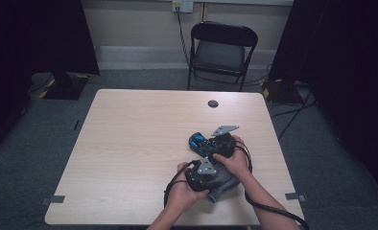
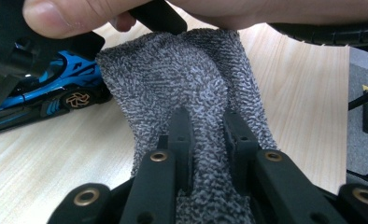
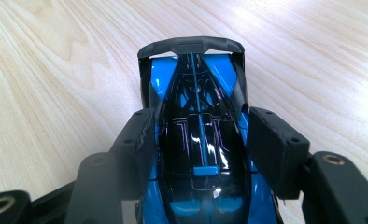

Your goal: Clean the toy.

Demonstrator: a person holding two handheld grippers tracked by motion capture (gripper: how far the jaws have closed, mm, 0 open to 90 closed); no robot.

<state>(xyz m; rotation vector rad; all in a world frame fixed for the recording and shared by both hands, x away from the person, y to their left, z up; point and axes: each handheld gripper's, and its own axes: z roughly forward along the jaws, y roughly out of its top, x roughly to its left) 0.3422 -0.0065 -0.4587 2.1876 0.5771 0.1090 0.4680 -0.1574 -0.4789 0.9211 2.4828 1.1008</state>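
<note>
While both of my hands sit low and right of centre in the high view, I count two grippers, one toy car and one grey sock on a single wooden table.

My left gripper has its jaws pressed together on the sock, pinching a fold of the grey knit between the two black pads; in its own view the sock runs from the bottom centre up toward the top of the frame, where a thumb and the other gripper's black body cross the upper edge. In the high view the left gripper lies over the sock, which pokes out below it near the lower right of the table.

My right gripper has its jaws part-way spread, one on each flank of the toy car, pads touching the blue and black body. The car fills the middle of that view, its dark rear wing toward the top. In the high view the right gripper sits just above the left one, with the car at its left; in the left gripper view the car lies at the left edge, just beside the sock.

Beyond the table I see one black folding chair at top centre, and one small dark disc near the table's far edge.
</note>
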